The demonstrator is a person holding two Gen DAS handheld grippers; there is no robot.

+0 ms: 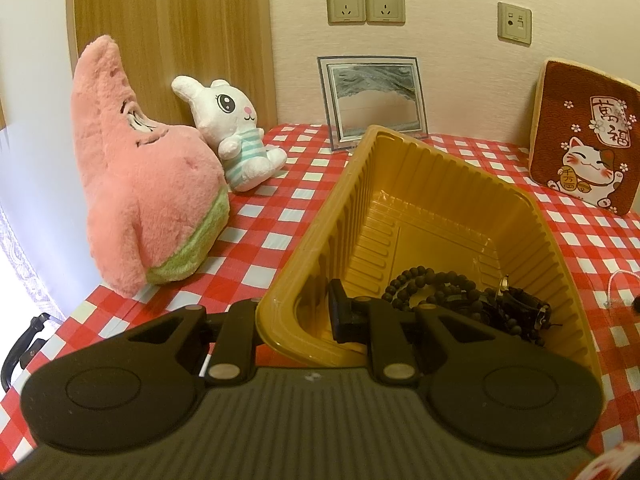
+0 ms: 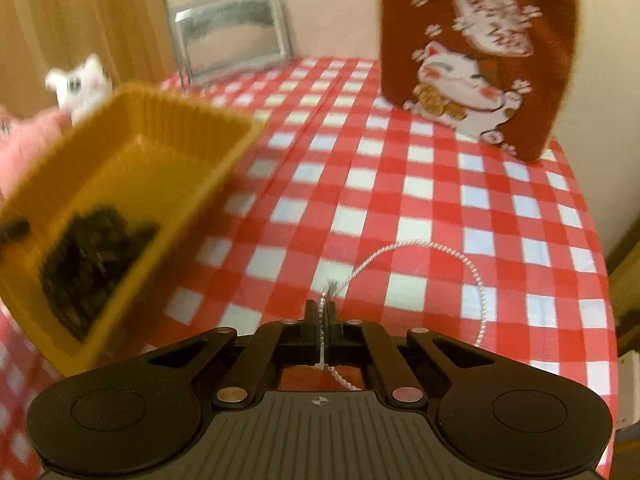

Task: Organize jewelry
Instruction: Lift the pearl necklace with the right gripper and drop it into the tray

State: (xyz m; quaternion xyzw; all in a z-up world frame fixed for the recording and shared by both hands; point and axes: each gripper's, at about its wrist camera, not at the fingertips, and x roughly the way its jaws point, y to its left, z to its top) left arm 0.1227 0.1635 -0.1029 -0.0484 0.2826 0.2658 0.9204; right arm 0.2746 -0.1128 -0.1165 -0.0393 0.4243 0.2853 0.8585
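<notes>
My left gripper (image 1: 298,312) is shut on the near wall of a yellow plastic tray (image 1: 420,160) and holds it tilted up off the checkered cloth. Dark bead bracelets (image 1: 452,294) lie heaped in the tray's low near corner. In the right wrist view the tray (image 2: 192,120) is at the left, blurred, with the dark beads (image 2: 88,256) inside. My right gripper (image 2: 322,312) is shut on a white twisted cord bracelet (image 2: 456,256), whose loop curls over the cloth to the right. A bit of that cord (image 1: 618,280) shows at the right edge of the left wrist view.
A pink star plush (image 1: 140,176) and a white rabbit plush (image 1: 236,136) sit at the left. A framed sand picture (image 1: 372,100) leans on the back wall. A red lucky-cat cushion (image 1: 584,140) stands at the right, also in the right wrist view (image 2: 476,56). The red checkered tablecloth (image 2: 400,184) covers the table.
</notes>
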